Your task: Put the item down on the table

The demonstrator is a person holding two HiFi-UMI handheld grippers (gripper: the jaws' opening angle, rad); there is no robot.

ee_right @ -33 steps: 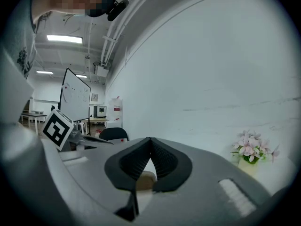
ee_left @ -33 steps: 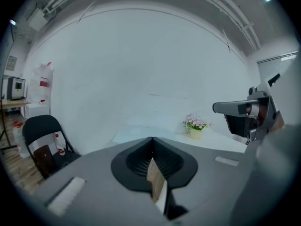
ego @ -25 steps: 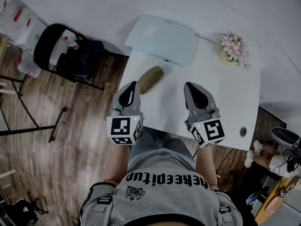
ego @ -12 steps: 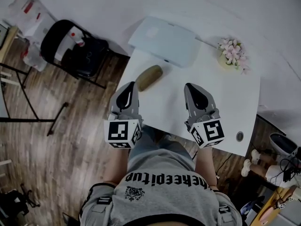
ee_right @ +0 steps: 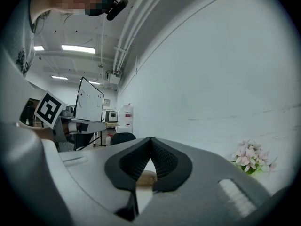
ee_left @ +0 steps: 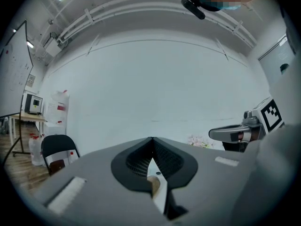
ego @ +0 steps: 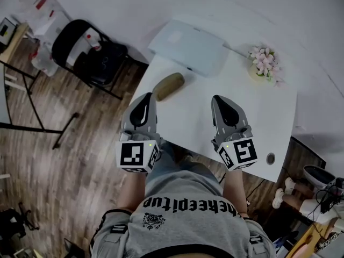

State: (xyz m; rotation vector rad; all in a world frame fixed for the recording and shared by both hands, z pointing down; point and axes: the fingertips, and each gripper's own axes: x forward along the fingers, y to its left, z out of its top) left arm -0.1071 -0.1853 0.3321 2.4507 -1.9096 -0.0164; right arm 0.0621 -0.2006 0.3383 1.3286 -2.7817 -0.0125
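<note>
Pot of pink flowers (ego: 264,62) on white table (ego: 258,117)

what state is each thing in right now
left gripper: shut, nothing between the jaws
right gripper: shut, nothing between the jaws
brown oblong item: lying on its side on the table, apart from both grippers
laptop: lid closed, flat at the table's far edge
flower pot: upright at the far right corner

The right tongs (ee_right: 150,139) meet tip to tip, flowers (ee_right: 251,158) beyond.
</note>
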